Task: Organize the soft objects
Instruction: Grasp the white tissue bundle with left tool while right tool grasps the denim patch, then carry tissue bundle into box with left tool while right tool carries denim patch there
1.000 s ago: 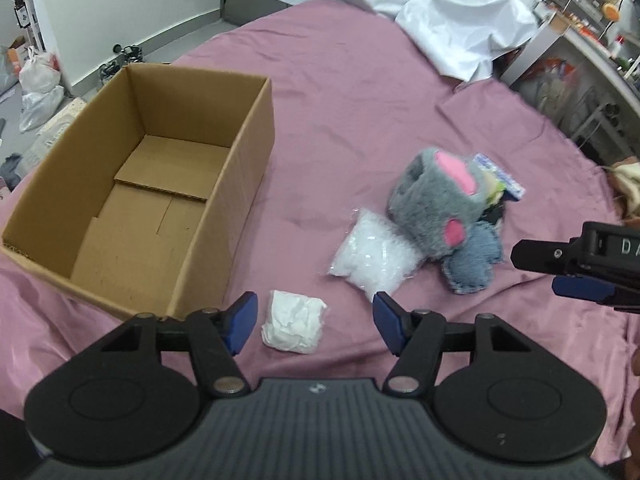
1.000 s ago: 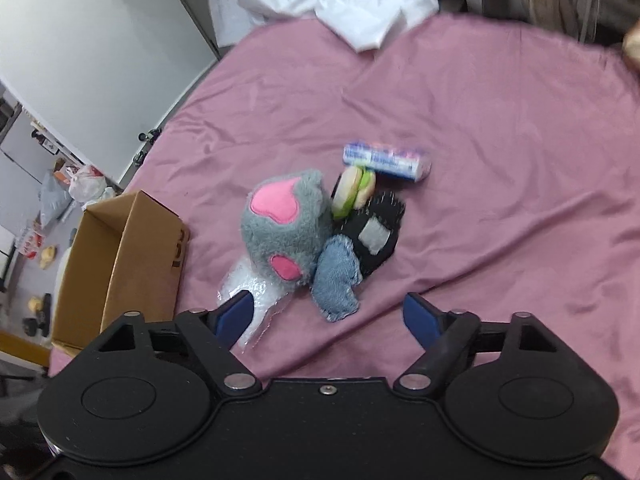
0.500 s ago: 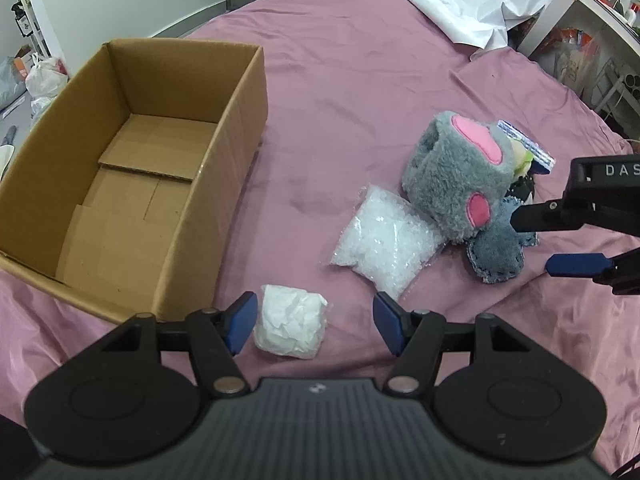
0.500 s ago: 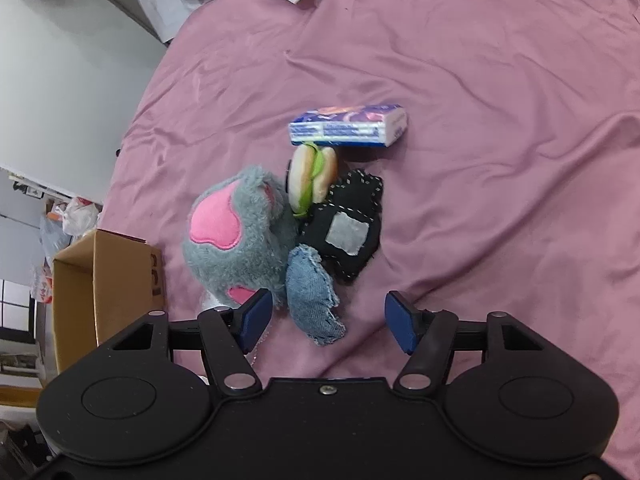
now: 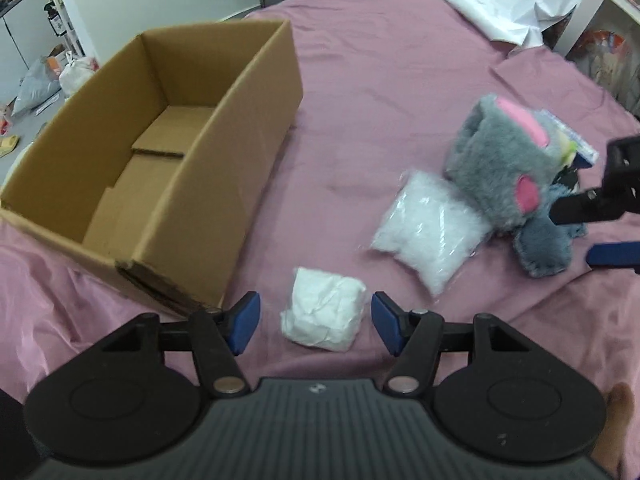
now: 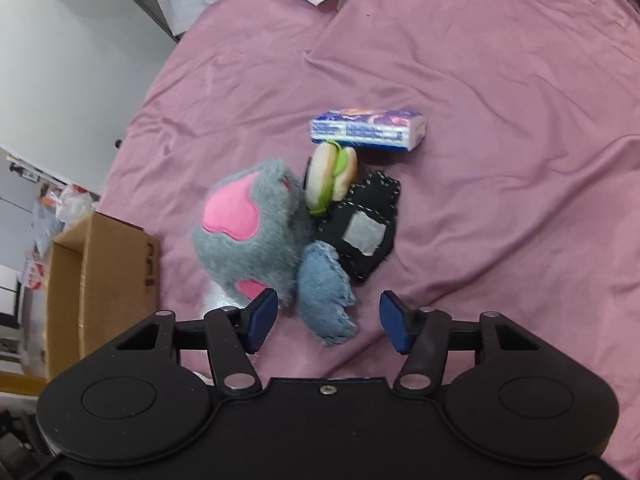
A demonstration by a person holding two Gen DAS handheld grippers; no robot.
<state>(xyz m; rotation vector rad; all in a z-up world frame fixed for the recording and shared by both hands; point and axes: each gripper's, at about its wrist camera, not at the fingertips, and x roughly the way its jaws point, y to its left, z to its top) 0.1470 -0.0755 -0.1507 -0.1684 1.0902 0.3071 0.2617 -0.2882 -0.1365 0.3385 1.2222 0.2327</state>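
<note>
Two grippers dropped closer: left gripper (image 5: 316, 322) unclenched, straddling white wad (image 5: 324, 314); right gripper (image 6: 326, 322) jaws just narrowed around denim pouch (image 6: 326, 292), not yet pinching. Grabs imminent; cardboard box (image 5: 240, 152), frame left, empty.

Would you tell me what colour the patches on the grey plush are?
Pink, on the grey plush; clearest in the right wrist view.
</note>
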